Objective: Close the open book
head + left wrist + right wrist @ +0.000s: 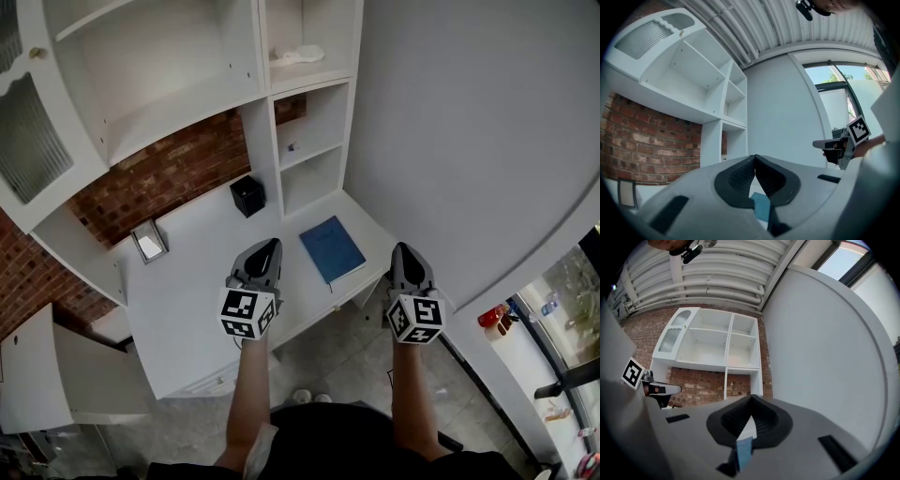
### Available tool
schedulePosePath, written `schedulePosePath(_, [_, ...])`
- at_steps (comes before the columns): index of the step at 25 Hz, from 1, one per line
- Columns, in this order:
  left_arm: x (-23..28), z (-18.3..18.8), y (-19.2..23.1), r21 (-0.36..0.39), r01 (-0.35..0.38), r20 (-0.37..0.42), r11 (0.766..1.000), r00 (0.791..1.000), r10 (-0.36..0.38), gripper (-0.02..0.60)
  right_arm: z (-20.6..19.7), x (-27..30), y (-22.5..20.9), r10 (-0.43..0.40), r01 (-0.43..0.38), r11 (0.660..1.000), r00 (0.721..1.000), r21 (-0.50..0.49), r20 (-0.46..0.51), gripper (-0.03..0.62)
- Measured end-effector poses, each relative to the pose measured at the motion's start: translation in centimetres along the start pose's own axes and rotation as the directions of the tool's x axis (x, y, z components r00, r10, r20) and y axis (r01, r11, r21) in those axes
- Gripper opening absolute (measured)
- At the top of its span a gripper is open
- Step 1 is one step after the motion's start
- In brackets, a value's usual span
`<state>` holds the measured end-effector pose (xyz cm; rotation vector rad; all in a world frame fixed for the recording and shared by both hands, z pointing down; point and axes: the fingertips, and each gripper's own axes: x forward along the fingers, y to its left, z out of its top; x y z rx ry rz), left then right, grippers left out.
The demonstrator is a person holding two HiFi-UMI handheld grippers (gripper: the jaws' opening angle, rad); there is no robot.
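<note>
The blue book (331,247) lies flat on the white counter (187,281) with its cover shut, toward the counter's right end, in front of the low open shelves (314,155). It sits between the 2 grippers as the head view shows them, and neither one touches it.

The left gripper (270,247) hangs over the counter just left of the book. Its jaws meet at the tips and nothing is pinched between them; in the left gripper view a corner of the book shows only through the gap lower down, well beyond the pads. The right gripper (408,251) is held near the counter's front right corner, close to the plain white wall (469,141). Its jaws are also pressed together with nothing in them, and the book again shows through the gap beneath.

Further back on the counter a small black box (247,195) stands against the brick wall (169,173), and a small frame (149,241) stands to its left.
</note>
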<state>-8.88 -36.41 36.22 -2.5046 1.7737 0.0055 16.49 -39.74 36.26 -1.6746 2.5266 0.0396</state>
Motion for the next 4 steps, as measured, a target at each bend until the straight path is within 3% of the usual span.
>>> schedulePosePath(4, [0.02,-0.08,-0.01,0.0,-0.002,-0.003,1.0,1.0,0.002,0.008,-0.44,-0.11,-0.07,0.0,0.0,1.0,1.0,0.004,-0.008,-0.002])
